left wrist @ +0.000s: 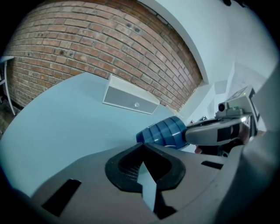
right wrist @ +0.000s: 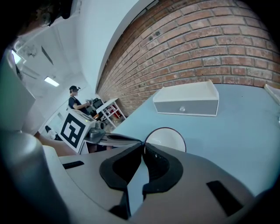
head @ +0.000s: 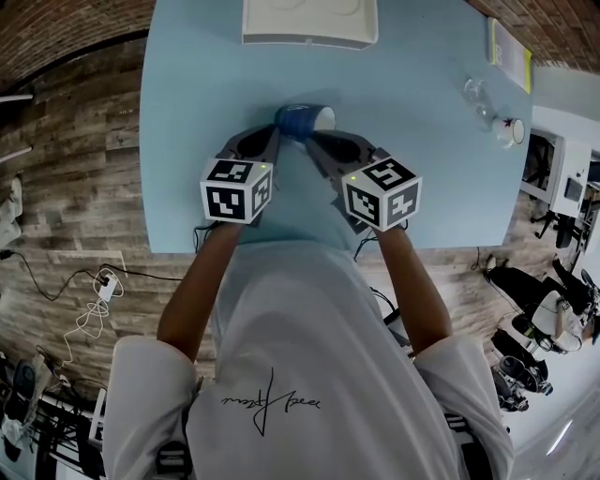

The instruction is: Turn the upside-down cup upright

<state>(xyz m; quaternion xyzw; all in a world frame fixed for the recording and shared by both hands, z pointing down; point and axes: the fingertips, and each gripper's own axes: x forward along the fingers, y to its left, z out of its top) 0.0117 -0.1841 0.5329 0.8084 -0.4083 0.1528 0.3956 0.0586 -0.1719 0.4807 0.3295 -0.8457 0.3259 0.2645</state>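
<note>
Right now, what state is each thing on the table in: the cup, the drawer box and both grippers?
left gripper: jaws together, tips beside the cup's closed end.
right gripper: jaws together, tips at the cup's rim.
blue cup: lying on its side, white mouth toward the right gripper, not yet upright.
white drawer box: drawer shut.

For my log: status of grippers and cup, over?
Left gripper shut, empty, beside cup. Right gripper shut, seemingly on its rim. Cup on its side, not upright. Nothing in the way.
</note>
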